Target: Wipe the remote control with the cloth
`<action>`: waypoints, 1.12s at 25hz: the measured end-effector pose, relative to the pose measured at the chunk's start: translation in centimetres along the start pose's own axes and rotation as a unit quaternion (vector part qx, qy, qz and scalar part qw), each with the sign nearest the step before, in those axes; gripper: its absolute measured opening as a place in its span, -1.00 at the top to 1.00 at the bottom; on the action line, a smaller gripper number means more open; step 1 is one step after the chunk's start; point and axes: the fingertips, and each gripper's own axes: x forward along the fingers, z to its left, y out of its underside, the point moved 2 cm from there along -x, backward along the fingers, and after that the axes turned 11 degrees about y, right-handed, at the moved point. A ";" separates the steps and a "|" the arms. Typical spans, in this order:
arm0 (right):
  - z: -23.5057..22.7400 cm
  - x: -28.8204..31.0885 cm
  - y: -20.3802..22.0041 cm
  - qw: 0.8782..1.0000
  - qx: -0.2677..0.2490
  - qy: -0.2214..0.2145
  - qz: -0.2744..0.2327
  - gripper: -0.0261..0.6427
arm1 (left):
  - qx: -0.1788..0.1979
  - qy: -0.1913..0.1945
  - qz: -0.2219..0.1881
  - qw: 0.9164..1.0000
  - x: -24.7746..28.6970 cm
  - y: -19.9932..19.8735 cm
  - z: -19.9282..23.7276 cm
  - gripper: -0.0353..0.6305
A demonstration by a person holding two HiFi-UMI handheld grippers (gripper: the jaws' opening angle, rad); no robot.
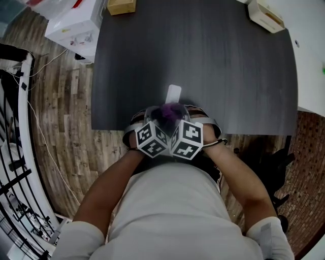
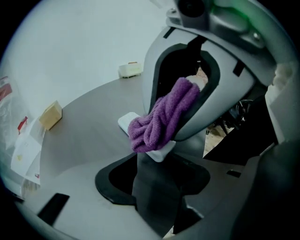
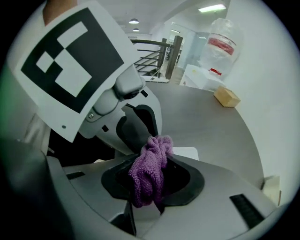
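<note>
A white remote control point(image 1: 173, 93) sticks out forward over the near edge of the dark table point(image 1: 233, 71). My left gripper point(image 2: 157, 157) has the remote's point(image 2: 127, 123) near end at its jaw tips and looks shut on it, though the pads are hidden. A bunched purple cloth point(image 1: 170, 111) lies on top of the remote. My right gripper point(image 3: 147, 187) is shut on the cloth point(image 3: 149, 171), which hangs from its jaws and rests on the remote point(image 3: 186, 153). Both grippers are pressed side by side in the head view, their marker cubes touching.
A tan box point(image 1: 121, 6) and a cream box point(image 1: 265, 15) sit at the table's far edge. White cartons point(image 1: 76, 25) stand on the wooden floor at the left, beside a black rack point(image 1: 15, 152). The person's body is close against the near table edge.
</note>
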 end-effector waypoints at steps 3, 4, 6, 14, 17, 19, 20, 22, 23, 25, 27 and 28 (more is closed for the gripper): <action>0.9 -0.5 -0.1 0.999 0.032 -0.034 -0.003 0.54 | -0.006 -0.001 -0.003 1.000 0.0 0.1 0.0 0.27; 1.2 -0.6 -0.1 0.998 0.045 -0.044 -0.004 0.54 | -0.008 -0.001 -0.004 1.000 0.0 0.1 0.0 0.27; 1.7 -0.9 -0.1 0.996 0.067 -0.063 -0.006 0.54 | -0.012 -0.002 -0.006 1.000 0.0 0.1 0.1 0.27; -1.8 -2.9 -0.5 0.991 0.111 -0.071 -0.031 0.54 | -0.043 0.003 -0.031 0.999 -0.2 0.4 0.3 0.27; -5.7 -0.9 0.1 0.997 0.072 0.028 -0.009 0.54 | -0.046 0.005 -0.032 0.998 -0.2 0.6 0.4 0.27; -5.6 0.9 1.1 0.998 0.041 0.039 0.015 0.54 | -0.050 0.008 -0.033 0.998 -0.2 0.7 0.2 0.27; -5.3 1.4 1.5 0.999 0.033 0.038 0.021 0.54 | -0.051 0.012 -0.034 0.998 -0.3 0.6 0.1 0.27; -5.0 1.6 2.0 0.998 0.041 0.039 0.020 0.54 | -0.059 0.022 -0.044 0.997 -0.5 0.4 0.1 0.27; -5.0 1.6 2.2 0.998 0.054 0.040 0.018 0.54 | -0.071 0.029 -0.054 0.996 -0.7 0.3 0.2 0.27; -5.0 1.7 2.6 0.996 0.077 0.037 0.018 0.54 | -0.117 0.050 -0.080 0.989 -1.0 0.2 0.4 0.27; -4.9 1.7 2.9 0.995 0.089 0.034 0.019 0.54 | -0.182 0.077 -0.105 0.975 -1.1 0.1 0.4 0.27; -4.9 1.7 3.0 0.995 0.095 0.033 0.020 0.54 | -0.212 0.088 -0.113 0.967 -1.0 0.1 0.4 0.27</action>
